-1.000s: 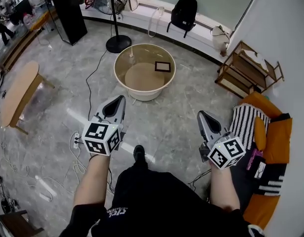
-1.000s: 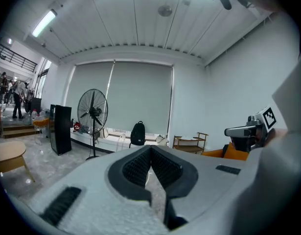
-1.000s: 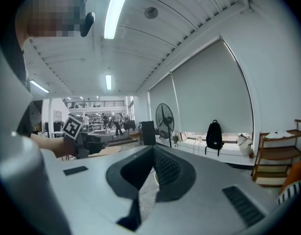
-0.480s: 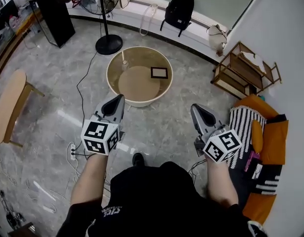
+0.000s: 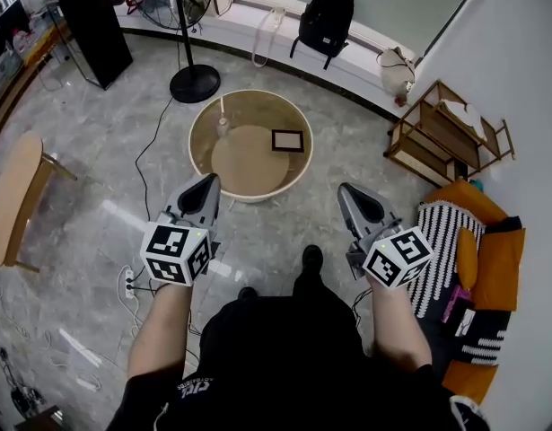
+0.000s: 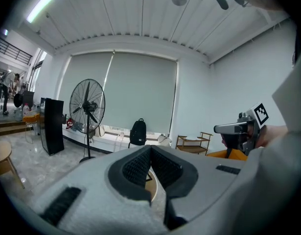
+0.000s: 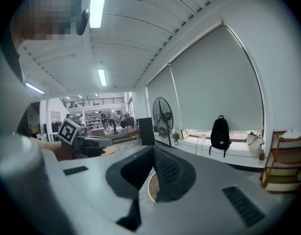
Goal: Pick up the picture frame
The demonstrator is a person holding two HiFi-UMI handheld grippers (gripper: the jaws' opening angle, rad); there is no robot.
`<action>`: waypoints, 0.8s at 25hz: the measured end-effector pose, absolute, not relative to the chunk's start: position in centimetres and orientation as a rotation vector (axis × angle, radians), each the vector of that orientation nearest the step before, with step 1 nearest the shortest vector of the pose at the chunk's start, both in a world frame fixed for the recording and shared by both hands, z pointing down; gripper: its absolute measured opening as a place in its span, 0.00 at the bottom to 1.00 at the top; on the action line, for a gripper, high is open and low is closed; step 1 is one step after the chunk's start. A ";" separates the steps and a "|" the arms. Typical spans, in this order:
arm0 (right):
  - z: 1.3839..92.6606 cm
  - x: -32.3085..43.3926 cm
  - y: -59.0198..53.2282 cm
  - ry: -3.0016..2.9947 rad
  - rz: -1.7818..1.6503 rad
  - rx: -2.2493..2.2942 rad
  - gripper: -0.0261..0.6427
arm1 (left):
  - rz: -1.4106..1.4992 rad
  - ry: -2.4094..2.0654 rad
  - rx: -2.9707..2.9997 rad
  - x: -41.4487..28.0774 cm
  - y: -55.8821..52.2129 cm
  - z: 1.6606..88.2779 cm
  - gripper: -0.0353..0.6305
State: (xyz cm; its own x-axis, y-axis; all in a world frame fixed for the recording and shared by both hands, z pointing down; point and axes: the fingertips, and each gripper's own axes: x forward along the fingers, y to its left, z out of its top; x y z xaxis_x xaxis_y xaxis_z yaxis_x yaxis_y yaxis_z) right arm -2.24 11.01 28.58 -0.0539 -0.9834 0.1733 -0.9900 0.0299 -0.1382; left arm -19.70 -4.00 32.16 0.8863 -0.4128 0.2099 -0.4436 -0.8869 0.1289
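A small dark picture frame (image 5: 287,140) lies flat inside a round beige tub (image 5: 205,108) on the floor ahead of me. My left gripper (image 5: 208,182) is held level short of the tub's near left rim, jaws shut and empty. My right gripper (image 5: 345,192) hovers to the right of the tub, also shut with nothing in it. Through the left gripper view the tub's rim (image 6: 153,189) peeks below the shut jaws, and the right gripper (image 6: 219,129) shows at the right. In the right gripper view the tub (image 7: 150,190) shows between the jaws.
A standing fan (image 5: 188,72) is behind the tub, with a black cabinet (image 5: 94,28) at far left and a black backpack (image 5: 326,18) on a ledge. A wooden rack (image 5: 446,133) and an orange sofa (image 5: 491,268) stand on the right. A wooden table (image 5: 11,196) and floor cables (image 5: 132,277) are left.
I have stepped forward, so the tub and frame sit closer under both grippers. Both grippers stayed shut and moved ahead together.
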 end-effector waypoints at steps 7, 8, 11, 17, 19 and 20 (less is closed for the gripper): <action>30.5 5.5 7.7 -2.313 0.390 2.049 0.05 | 0.271 -0.741 2.848 -12.1 -6.3 33.4 0.06; 30.6 7.5 7.5 -2.319 0.397 2.042 0.05 | 0.272 -0.763 2.841 -10.4 -6.6 33.3 0.06; 30.7 13.8 6.4 -2.338 0.419 2.025 0.05 | 0.283 -0.818 2.827 -4.9 -7.1 33.0 0.06; 32.3 24.3 3.8 -2.389 0.486 1.939 0.05 | 0.351 -0.867 2.811 5.5 -7.6 33.5 0.06; 33.1 26.4 2.9 -2.420 0.516 1.886 0.05 | 0.357 -0.911 2.788 7.6 -8.1 33.8 0.06; 33.4 27.0 2.5 -2.435 0.530 1.857 0.05 | 0.362 -0.931 2.776 8.3 -8.3 33.9 0.06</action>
State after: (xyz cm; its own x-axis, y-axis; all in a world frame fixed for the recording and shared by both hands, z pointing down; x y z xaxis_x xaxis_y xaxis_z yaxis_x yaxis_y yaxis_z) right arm 27.04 2.48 33.43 -0.2859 -0.9302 0.2303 -0.9417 0.2282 -0.2472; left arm 8.31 -8.31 33.90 0.7729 -0.5650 0.2887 -0.6117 -0.7844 0.1025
